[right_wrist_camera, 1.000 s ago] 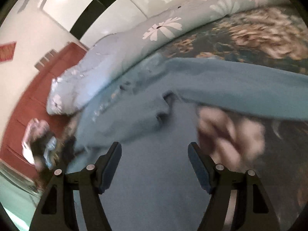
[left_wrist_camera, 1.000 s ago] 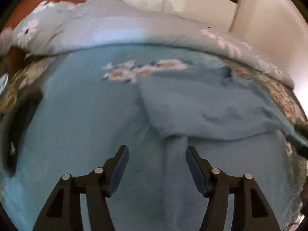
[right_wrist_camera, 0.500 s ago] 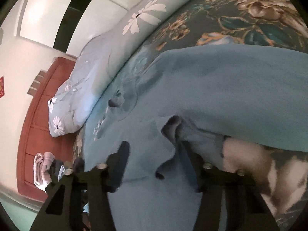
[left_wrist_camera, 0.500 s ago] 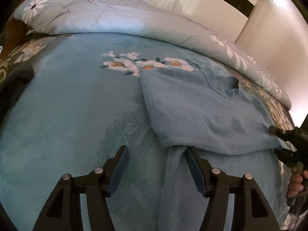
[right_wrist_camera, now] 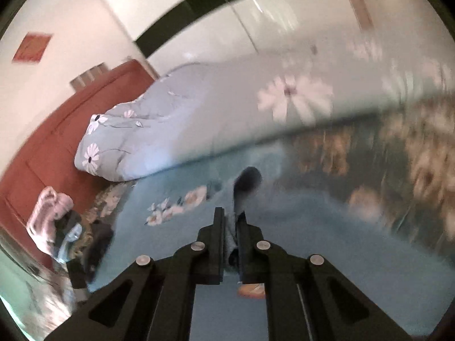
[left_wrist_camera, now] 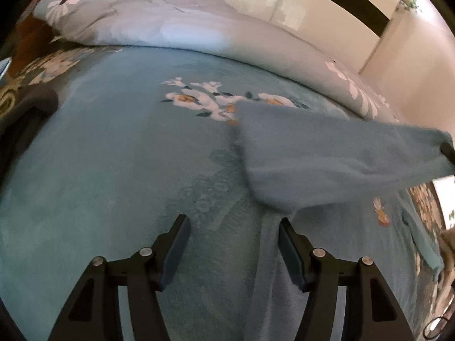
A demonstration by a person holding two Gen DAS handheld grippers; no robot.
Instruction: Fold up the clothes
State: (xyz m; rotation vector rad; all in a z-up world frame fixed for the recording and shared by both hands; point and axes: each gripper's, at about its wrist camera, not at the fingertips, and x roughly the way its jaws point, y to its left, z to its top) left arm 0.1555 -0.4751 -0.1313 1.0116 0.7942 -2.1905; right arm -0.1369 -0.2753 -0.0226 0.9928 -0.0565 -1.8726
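Note:
A blue long-sleeved top (left_wrist_camera: 321, 156) lies on the blue flowered bedspread (left_wrist_camera: 119, 156). Its right side is lifted off the bed and pulled taut toward the right edge of the left wrist view. My right gripper (right_wrist_camera: 231, 224) is shut on a bunched fold of the blue top (right_wrist_camera: 244, 187); its tip shows at the right edge of the left wrist view (left_wrist_camera: 448, 150). My left gripper (left_wrist_camera: 231, 227) is open and empty, low over the bedspread, with a sleeve of the top (left_wrist_camera: 267, 270) running past its right finger.
A grey-blue flowered duvet (left_wrist_camera: 170, 25) is piled along the far side of the bed. A red-brown headboard (right_wrist_camera: 57, 119) and a pile of pink and dark clothes (right_wrist_camera: 54, 221) are at the left. White wardrobe doors (left_wrist_camera: 327, 17) stand behind the bed.
My right gripper has closed on the edge of the top and lifted it off the bed. The left gripper has stayed open, near the sleeve.

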